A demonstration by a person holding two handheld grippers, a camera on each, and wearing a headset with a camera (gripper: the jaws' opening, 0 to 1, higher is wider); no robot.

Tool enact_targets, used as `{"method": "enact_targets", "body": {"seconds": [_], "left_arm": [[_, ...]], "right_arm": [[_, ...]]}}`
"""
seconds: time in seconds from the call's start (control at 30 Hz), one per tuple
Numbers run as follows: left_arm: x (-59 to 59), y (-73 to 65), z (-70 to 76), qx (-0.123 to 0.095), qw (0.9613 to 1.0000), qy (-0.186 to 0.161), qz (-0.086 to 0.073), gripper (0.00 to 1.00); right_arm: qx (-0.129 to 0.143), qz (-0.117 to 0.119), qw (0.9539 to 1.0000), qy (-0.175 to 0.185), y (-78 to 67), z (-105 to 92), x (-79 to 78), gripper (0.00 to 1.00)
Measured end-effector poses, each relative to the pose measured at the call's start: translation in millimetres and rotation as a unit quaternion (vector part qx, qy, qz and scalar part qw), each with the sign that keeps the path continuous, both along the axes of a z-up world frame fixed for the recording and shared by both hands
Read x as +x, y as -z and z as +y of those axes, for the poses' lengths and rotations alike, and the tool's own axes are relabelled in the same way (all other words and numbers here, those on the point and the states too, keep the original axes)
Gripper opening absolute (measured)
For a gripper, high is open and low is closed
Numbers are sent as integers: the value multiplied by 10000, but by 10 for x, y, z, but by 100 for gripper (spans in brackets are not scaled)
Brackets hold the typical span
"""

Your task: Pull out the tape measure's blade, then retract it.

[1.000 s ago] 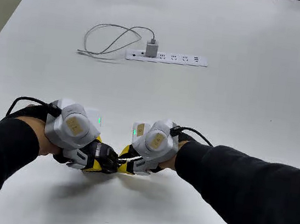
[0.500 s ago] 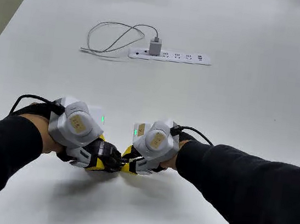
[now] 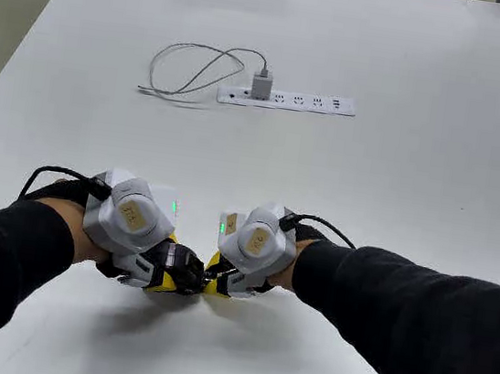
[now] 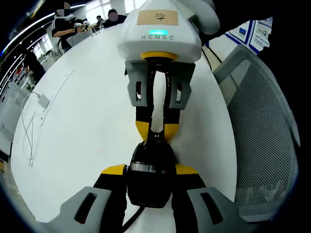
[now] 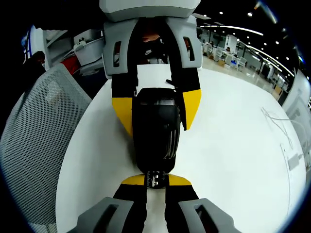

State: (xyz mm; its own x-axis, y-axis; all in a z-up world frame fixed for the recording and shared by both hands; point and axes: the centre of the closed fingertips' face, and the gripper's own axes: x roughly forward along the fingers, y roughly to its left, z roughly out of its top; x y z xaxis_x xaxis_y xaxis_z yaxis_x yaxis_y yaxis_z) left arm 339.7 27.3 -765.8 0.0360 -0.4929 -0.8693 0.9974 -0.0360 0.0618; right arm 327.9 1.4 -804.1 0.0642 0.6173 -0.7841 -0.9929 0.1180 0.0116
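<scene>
A black tape measure sits just above the table's near edge, between my two grippers, which face each other. My left gripper is shut on its case; in the left gripper view the yellow-tipped jaws clamp the black case from both sides. My right gripper is shut on the blade's end tab, right against the case mouth. In the right gripper view the jaws pinch the small tab, with the case directly beyond. Almost no blade shows between tab and case.
A white power strip with a plugged-in charger and a looped grey cable lies at the far middle of the white table. A grey mesh chair stands beside the table's near edge.
The two grippers have drawn slightly closer together, so the tab now sits against the case. The head camera has tilted a little.
</scene>
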Motion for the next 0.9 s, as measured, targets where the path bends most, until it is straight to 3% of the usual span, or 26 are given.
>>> {"method": "enact_targets", "body": {"seconds": [0.37,0.9], "left_arm": [[-5,10,8,106,9999,56,-56,30],[12,13,4,80,10000,2,-38,30]], "right_arm": [[75,-20,9999,83,-7,-8,-15,10],[88,83,9998,130,-1,-99,-10,10]]}}
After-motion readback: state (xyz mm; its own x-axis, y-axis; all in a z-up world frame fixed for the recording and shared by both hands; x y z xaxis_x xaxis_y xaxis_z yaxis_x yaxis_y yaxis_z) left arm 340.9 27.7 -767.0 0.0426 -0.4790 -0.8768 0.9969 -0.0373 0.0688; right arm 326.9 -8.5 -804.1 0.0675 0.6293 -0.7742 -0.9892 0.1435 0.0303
